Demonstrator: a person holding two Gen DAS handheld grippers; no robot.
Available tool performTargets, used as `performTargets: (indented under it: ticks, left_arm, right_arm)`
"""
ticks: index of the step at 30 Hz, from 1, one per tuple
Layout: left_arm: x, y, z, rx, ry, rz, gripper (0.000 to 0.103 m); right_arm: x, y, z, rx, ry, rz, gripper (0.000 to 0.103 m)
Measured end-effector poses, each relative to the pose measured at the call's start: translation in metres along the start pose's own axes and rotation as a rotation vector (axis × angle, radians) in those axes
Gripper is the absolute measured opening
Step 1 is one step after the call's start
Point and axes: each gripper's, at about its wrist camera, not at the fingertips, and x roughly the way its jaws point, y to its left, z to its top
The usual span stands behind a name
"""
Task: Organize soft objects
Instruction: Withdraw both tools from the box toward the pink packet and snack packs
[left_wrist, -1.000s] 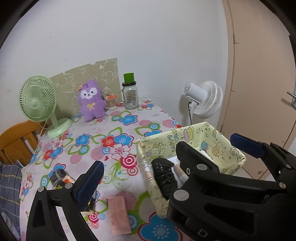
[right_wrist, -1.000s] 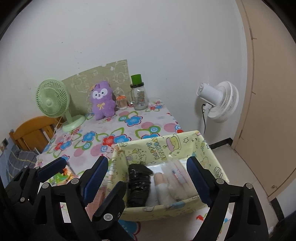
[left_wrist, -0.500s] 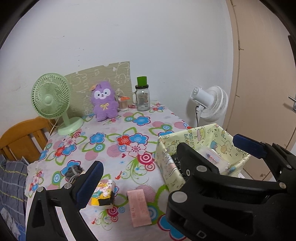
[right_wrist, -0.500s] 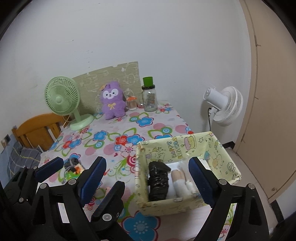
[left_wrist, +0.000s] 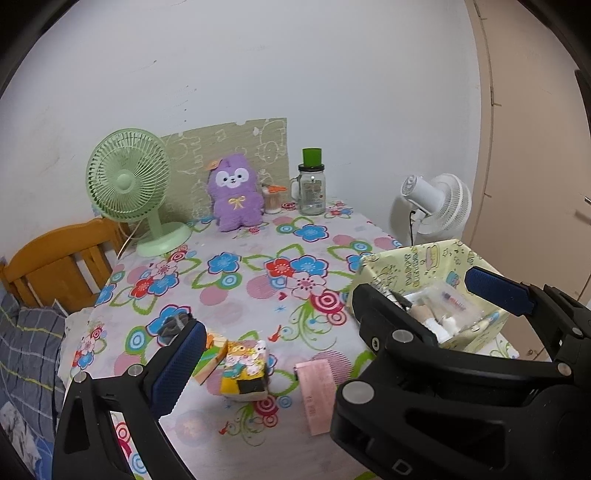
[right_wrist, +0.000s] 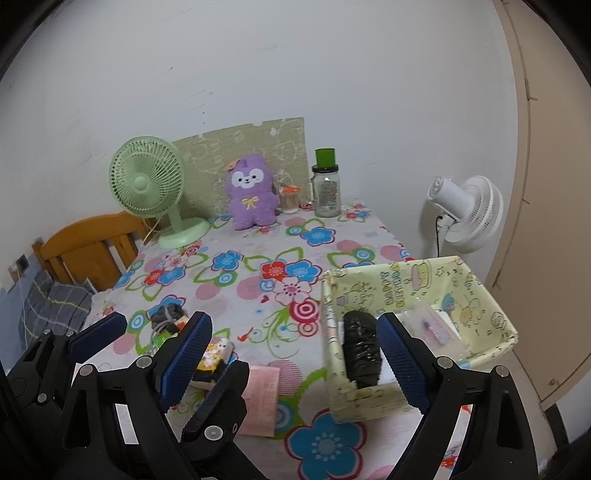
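Yellow fabric basket (right_wrist: 476, 314) sits right of 2 released, empty grippers: left gripper (left_wrist: 328, 332), right gripper (right_wrist: 295, 354).

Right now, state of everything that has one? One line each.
left gripper: open, nothing between the jaws
right gripper: open, nothing between the jaws
fabric bin: upright at the table edge, partly filled
black bundle: lying inside the bin
purple plush: upright against the board
green fan: upright
glass jar: upright, lid on
yellow soft item: on the tablecloth, outside the bin
pink packet: flat on the tablecloth
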Motion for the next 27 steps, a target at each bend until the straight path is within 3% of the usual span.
performTargets:
  ticks: [27]
  left_arm:
    - [0.049,0.047,-0.061,-0.037,0.097,-0.01,0.102]
  right_arm:
    - [0.063,0.041,-0.057,-0.03,0.099,0.021,0.093]
